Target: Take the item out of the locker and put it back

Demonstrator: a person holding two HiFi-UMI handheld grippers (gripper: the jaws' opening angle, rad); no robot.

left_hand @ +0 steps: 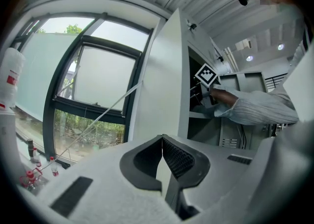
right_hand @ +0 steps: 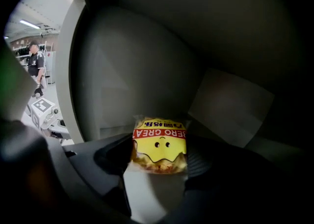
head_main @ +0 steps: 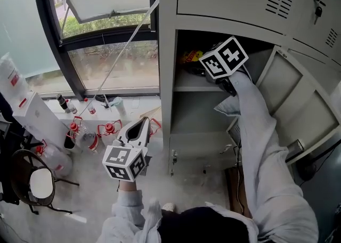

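Inside the upper compartment of the grey locker [head_main: 167, 77], above its shelf [head_main: 193, 85], the right hand-held gripper [right_hand: 158, 154] pinches a yellow snack packet [right_hand: 159, 142] between its jaws, the pads pressing on the packet's two sides. The packet's red band and cartoon face turn back toward the gripper. The person's sleeve [head_main: 261, 140] reaches up past the open door [head_main: 298, 108]. Down by the window [head_main: 114, 66], the left hand-held gripper [left_hand: 163, 155] hangs over the floor [head_main: 186, 183], jaws closed together with nothing between them.
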